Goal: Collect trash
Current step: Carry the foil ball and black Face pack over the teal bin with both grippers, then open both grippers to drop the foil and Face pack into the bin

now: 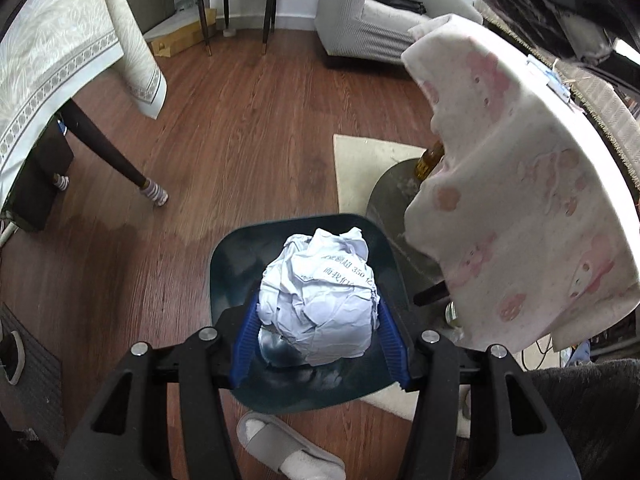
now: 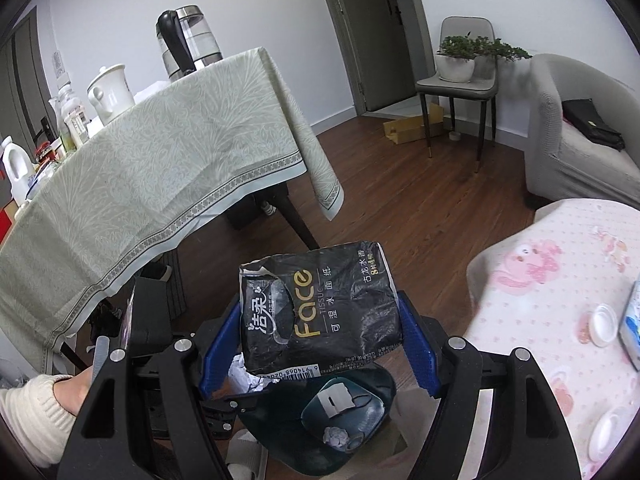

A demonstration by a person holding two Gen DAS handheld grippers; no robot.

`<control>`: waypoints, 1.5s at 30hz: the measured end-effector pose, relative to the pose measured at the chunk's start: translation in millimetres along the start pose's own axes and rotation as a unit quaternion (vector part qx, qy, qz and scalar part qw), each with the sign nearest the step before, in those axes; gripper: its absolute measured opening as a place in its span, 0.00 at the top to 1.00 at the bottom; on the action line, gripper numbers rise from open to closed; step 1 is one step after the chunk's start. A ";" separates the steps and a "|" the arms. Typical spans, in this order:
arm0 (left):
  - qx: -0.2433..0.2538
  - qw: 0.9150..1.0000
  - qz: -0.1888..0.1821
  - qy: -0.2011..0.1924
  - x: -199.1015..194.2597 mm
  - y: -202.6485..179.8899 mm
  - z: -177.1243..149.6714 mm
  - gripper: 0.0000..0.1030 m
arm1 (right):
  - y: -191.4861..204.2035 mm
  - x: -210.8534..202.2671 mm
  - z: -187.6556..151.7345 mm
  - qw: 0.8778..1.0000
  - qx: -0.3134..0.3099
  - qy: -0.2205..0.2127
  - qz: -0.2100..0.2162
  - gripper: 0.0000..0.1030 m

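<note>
In the left wrist view my left gripper is shut on a crumpled white paper ball with printed text. It hangs directly over the open dark teal trash bin on the floor. In the right wrist view my right gripper is shut on a crumpled black "Face" tissue pack, held upright between the blue pads. Below it is the same bin, with a swing lid and a small paper wad inside. Part of the paper ball shows under the pack's left corner.
A table with a pale green cloth carries a kettle and jars; its sock-covered leg stands left of the bin. A round table with a pink cloth overhangs the bin's right. A slippered foot is beside the bin, and a person's sleeve shows left.
</note>
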State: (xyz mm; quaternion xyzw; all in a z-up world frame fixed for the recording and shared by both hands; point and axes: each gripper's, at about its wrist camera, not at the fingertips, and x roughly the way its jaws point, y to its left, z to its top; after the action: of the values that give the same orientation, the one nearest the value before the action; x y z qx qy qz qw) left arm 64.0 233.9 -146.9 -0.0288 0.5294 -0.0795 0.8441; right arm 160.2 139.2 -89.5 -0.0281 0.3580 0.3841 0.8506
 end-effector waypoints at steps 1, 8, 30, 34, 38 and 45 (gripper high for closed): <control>0.000 1.000 0.001 0.004 0.9 1.7 -1.2 0.45 | 0.6 1.8 0.8 1.000 0.000 0.001 0.000 0.28; 0.002 1.000 0.003 0.020 1.8 9.3 -10.4 0.36 | 7.5 11.8 1.7 1.000 -0.005 0.007 0.002 0.28; -0.046 0.992 0.012 -0.115 -74.1 32.6 15.4 0.45 | 20.7 88.4 -37.9 0.993 -0.014 0.118 -0.012 0.28; -0.052 0.990 0.007 -0.133 -85.2 31.7 20.4 0.50 | 27.0 101.6 -50.0 0.989 -0.026 0.142 -0.016 0.28; -0.050 0.988 0.002 -0.148 -94.4 28.4 23.6 0.56 | 29.5 111.1 -57.9 0.987 -0.028 0.158 -0.014 0.28; -0.061 0.983 -0.007 -0.173 -111.6 29.1 30.2 0.58 | 34.3 121.2 -72.8 0.981 -0.044 0.187 -0.014 0.28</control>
State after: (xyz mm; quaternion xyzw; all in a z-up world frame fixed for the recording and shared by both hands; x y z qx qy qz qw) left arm 46.6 279.8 -38.4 -0.0974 0.3787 -0.0469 0.9192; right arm 148.7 216.6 -212.2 -0.1417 0.4930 0.3750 0.7722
